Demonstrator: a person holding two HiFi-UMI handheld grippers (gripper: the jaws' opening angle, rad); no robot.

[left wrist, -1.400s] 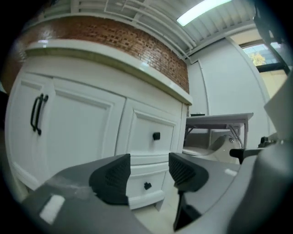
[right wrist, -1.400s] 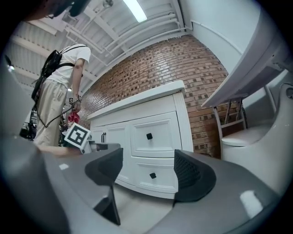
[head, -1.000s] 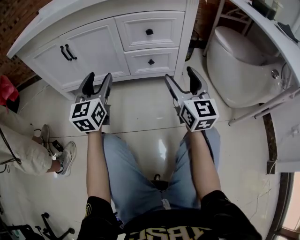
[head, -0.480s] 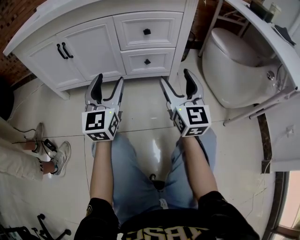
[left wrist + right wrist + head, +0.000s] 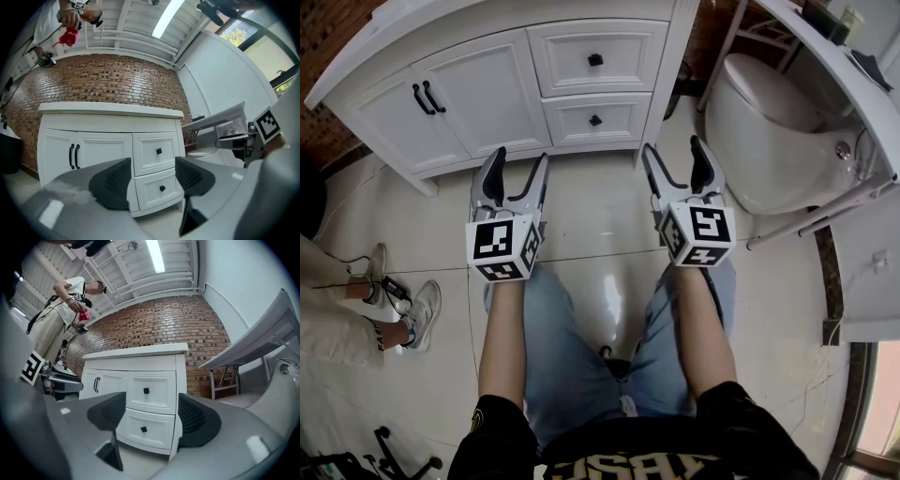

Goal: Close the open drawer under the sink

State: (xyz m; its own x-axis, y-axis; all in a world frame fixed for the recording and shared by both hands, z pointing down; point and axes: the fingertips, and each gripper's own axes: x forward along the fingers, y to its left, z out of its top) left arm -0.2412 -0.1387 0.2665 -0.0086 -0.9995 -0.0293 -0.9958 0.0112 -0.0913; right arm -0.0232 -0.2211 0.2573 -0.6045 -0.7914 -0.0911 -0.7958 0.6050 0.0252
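Observation:
A white vanity cabinet (image 5: 478, 84) stands ahead on the tiled floor. Its upper drawer (image 5: 595, 58) and lower drawer (image 5: 595, 119) both sit flush with the front, each with a small black knob. Both drawers also show in the left gripper view, upper drawer (image 5: 158, 151) and lower drawer (image 5: 161, 188), and in the right gripper view, upper (image 5: 146, 390) and lower (image 5: 143, 429). My left gripper (image 5: 516, 169) is open and empty, short of the cabinet's base. My right gripper (image 5: 678, 160) is open and empty too, near the cabinet's right corner.
Double doors with black handles (image 5: 427, 97) fill the cabinet's left half. A white toilet (image 5: 769, 122) stands to the right, under a folding table's frame (image 5: 825, 211). A person's feet and a cable (image 5: 394, 300) are at the left. A brick wall (image 5: 93, 84) is behind.
The view has shifted slightly; my right gripper has moved right and a little forward, the left one has stayed beside it. Both stay open. The drawers look unchanged.

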